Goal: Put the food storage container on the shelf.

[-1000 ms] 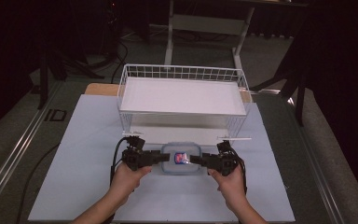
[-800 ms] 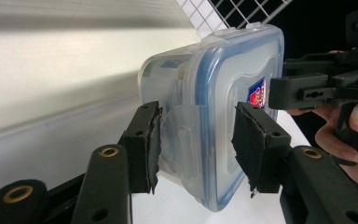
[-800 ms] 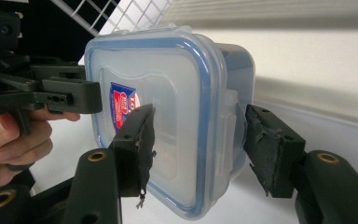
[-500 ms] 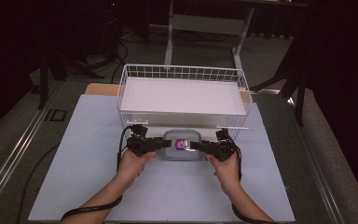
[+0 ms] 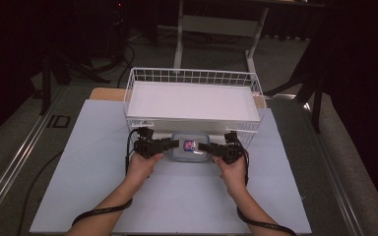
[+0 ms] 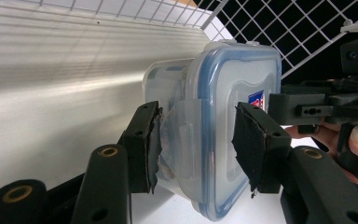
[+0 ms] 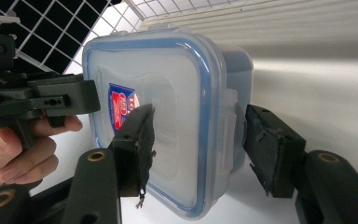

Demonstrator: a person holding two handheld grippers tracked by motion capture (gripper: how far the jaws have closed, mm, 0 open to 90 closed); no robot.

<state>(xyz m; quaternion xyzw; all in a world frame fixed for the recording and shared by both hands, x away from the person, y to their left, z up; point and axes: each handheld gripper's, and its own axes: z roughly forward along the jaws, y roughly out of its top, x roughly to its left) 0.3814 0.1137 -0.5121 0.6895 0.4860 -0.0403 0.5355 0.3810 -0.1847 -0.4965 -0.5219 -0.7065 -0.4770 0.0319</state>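
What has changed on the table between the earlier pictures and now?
Both hands carried the container away from the person, up to the front of the wire basket. The left gripper and right gripper hold it from either side, as before. The basket and the white mat did not move.

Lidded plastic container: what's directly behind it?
The white wire basket with its white liner stands just behind the lidded plastic container. The basket's lower front is hidden by the container.
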